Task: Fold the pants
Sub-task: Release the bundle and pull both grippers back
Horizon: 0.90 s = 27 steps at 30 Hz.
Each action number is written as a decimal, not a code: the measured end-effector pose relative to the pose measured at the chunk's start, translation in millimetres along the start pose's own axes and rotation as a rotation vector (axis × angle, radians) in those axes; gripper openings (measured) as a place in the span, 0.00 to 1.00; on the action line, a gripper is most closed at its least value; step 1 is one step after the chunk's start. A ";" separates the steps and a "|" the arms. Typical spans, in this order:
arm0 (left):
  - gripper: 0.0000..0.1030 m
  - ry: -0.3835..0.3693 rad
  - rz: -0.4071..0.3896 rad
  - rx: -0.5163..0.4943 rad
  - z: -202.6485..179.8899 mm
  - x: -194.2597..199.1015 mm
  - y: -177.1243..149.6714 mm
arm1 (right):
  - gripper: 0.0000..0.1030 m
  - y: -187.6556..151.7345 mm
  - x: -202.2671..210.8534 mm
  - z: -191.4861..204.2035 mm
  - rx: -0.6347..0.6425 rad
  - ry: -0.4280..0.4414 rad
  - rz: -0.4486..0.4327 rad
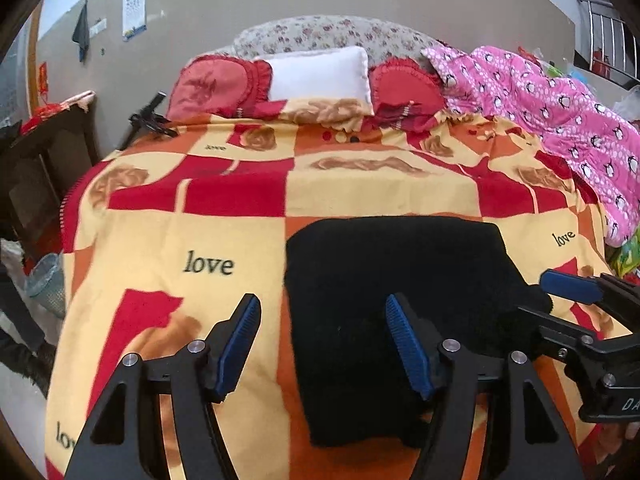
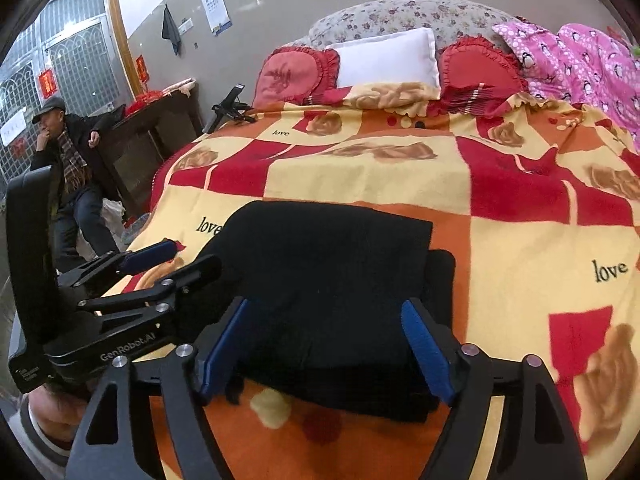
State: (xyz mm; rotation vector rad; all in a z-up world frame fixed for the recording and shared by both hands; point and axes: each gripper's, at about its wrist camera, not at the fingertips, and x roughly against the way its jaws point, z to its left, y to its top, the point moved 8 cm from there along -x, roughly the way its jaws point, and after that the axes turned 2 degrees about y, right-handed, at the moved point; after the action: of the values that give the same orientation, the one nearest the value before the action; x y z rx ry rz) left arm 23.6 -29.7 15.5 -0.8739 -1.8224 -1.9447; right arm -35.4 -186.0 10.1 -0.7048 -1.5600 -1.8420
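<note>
Black pants [image 1: 400, 264] lie folded into a thick rectangle on the red, orange and yellow blanket [image 1: 192, 236] near the bed's front edge. My left gripper [image 1: 322, 312] hovers open over their left edge, one finger above the blanket and the other above the black cloth. In the right wrist view the pants [image 2: 332, 256] fill the middle, and my right gripper [image 2: 328, 312] stands open over their near edge, pads clear of the cloth. The left gripper [image 2: 180, 258] shows there at the pants' left side. The right gripper [image 1: 548, 300] reaches in at their right corner.
At the head of the bed lie a white pillow [image 1: 320, 74], two red heart cushions and a pink quilt [image 1: 560, 116]. A person [image 2: 68, 160] sits left of the bed beside a dark cabinet [image 2: 152, 136]. A black stand [image 2: 230, 108] and a mesh bin [image 1: 46, 284] are there too.
</note>
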 end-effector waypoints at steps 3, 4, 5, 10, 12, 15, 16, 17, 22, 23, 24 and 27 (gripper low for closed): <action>0.63 0.022 -0.010 0.000 2.5 13.8 -8.5 | 0.82 -2.6 9.4 3.5 0.002 0.003 -0.010; 0.64 0.037 -0.012 -0.001 3.1 19.0 -11.9 | 0.82 -4.5 11.9 4.8 0.004 0.006 -0.010; 0.63 0.046 -0.013 -0.004 2.3 24.1 -15.0 | 0.82 -6.4 13.1 5.8 0.005 0.006 -0.008; 0.64 0.068 -0.021 0.003 5.0 42.1 -24.5 | 0.82 -16.9 17.1 14.1 0.008 0.016 0.011; 0.63 0.074 -0.021 0.008 6.4 48.4 -27.9 | 0.83 -19.2 19.3 20.2 0.021 0.020 0.014; 0.63 0.068 -0.030 0.006 8.4 57.7 -31.4 | 0.83 -22.9 20.9 28.7 0.037 0.031 0.022; 0.63 0.066 -0.033 0.007 9.1 60.1 -32.5 | 0.83 -23.9 20.8 30.7 0.041 0.032 0.025; 0.63 0.064 -0.036 0.008 8.4 63.6 -34.1 | 0.84 -25.0 20.9 32.9 0.045 0.033 0.028; 0.63 0.046 -0.039 0.011 17.0 67.7 -35.6 | 0.84 -27.4 23.1 40.1 0.056 0.037 0.030; 0.63 0.045 -0.040 0.011 18.1 68.2 -35.4 | 0.84 -27.1 24.0 40.2 0.055 0.036 0.029; 0.63 0.043 -0.040 0.010 19.0 68.8 -35.2 | 0.84 -26.8 24.6 40.0 0.053 0.035 0.028; 0.63 0.037 -0.047 0.014 20.9 71.4 -34.5 | 0.84 -25.9 27.4 38.4 0.049 0.031 0.023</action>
State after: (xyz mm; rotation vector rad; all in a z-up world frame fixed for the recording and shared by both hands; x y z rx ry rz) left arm -47.5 6.7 33.9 -0.7922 -1.8488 -1.9610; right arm -72.6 -148.3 19.5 -0.6655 -1.5655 -1.7839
